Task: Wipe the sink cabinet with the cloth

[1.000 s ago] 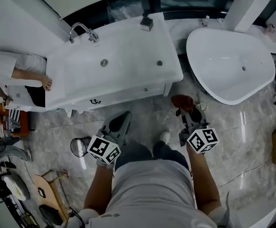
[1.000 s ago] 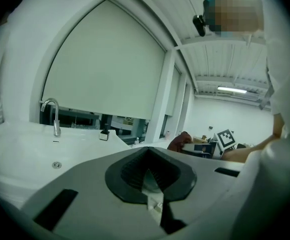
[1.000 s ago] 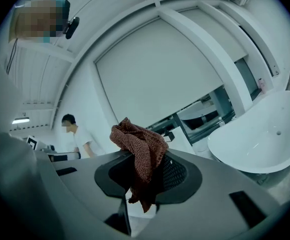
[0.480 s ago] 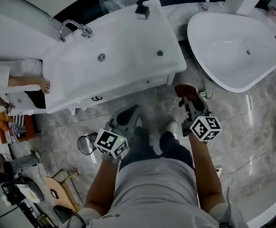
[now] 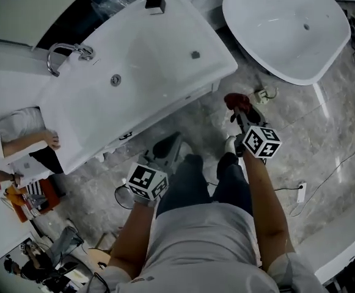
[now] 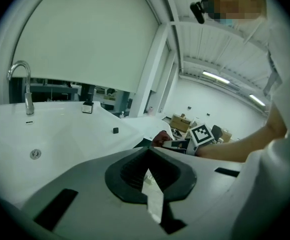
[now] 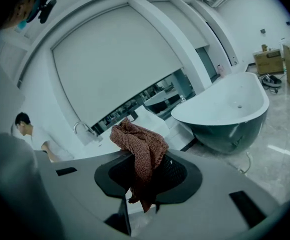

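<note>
The white sink cabinet (image 5: 146,60) stands ahead and to the left, with a chrome faucet (image 5: 64,54) at its far left and a drain (image 5: 115,79) in the basin. Its top shows in the left gripper view (image 6: 70,134). My right gripper (image 5: 238,112) is shut on a crumpled red-brown cloth (image 5: 235,100) above the floor, right of the cabinet's front corner. In the right gripper view the cloth (image 7: 137,144) bulges out above the shut right gripper (image 7: 142,176). My left gripper (image 5: 168,144) hangs shut and empty before the cabinet front; the left gripper view (image 6: 147,171) shows nothing held.
A white freestanding bathtub (image 5: 287,29) stands at the right, also seen in the right gripper view (image 7: 224,109). A person (image 5: 24,142) in white rests a hand on the cabinet's left end. A power strip (image 5: 300,192) and cables lie on the marble floor. A soap dispenser (image 5: 155,3) stands on the cabinet's back edge.
The head view has swung, so the cabinet and bathtub now sit more slanted and higher up. Both grippers keep their places in front of the body; the cloth stays gripped.
</note>
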`<state>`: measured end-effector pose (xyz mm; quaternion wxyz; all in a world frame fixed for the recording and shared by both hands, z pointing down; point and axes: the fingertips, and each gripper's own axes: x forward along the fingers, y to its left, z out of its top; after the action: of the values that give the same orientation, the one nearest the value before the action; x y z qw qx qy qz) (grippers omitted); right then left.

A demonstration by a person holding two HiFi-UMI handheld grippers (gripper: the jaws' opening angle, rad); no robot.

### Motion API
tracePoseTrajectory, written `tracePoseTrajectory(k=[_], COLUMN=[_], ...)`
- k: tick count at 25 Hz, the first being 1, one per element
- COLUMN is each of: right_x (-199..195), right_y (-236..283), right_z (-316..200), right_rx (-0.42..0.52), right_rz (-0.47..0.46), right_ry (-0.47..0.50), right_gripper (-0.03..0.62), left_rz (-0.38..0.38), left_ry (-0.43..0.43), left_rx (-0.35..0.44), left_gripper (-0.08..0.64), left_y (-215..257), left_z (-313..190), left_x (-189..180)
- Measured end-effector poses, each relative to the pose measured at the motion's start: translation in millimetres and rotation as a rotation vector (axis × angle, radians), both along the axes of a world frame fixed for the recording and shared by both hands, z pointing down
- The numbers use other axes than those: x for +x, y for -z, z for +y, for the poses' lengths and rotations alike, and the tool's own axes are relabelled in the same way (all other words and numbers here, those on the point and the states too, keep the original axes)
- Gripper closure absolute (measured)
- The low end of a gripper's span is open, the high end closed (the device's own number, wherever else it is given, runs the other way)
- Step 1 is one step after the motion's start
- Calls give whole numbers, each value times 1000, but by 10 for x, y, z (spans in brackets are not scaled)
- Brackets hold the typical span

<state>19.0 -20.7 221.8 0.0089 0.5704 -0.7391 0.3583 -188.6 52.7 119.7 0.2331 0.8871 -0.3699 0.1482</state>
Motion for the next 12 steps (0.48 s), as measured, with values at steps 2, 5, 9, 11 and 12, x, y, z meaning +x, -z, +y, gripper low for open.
tracePoseTrajectory(k=[2, 5, 9, 11, 12], right_x=[-49, -96, -165, -192, -200], right_y=[-248, -647, -1235, -1540, -1695], right_z=[37, 85, 110, 97, 79], right_rx=[-34, -76, -130, -152, -163], right_rz=[8, 1, -12, -20, -17], right_ry=[-38, -100, -154, -167, -170], right_gripper=[494, 494, 494, 494, 494], left_rz=[-9, -47, -95, -131, -146], left_ry=[-62, -155, -244, -298, -323], left_rx=[-23, -51, -85, -89, -92], left_gripper=[549, 549, 549, 549, 549], left_y=[-119, -332, -670, -881, -998], left_z=[-13, -13, -7, 9, 17], left_x=[-46, -102, -128, -71, -30])
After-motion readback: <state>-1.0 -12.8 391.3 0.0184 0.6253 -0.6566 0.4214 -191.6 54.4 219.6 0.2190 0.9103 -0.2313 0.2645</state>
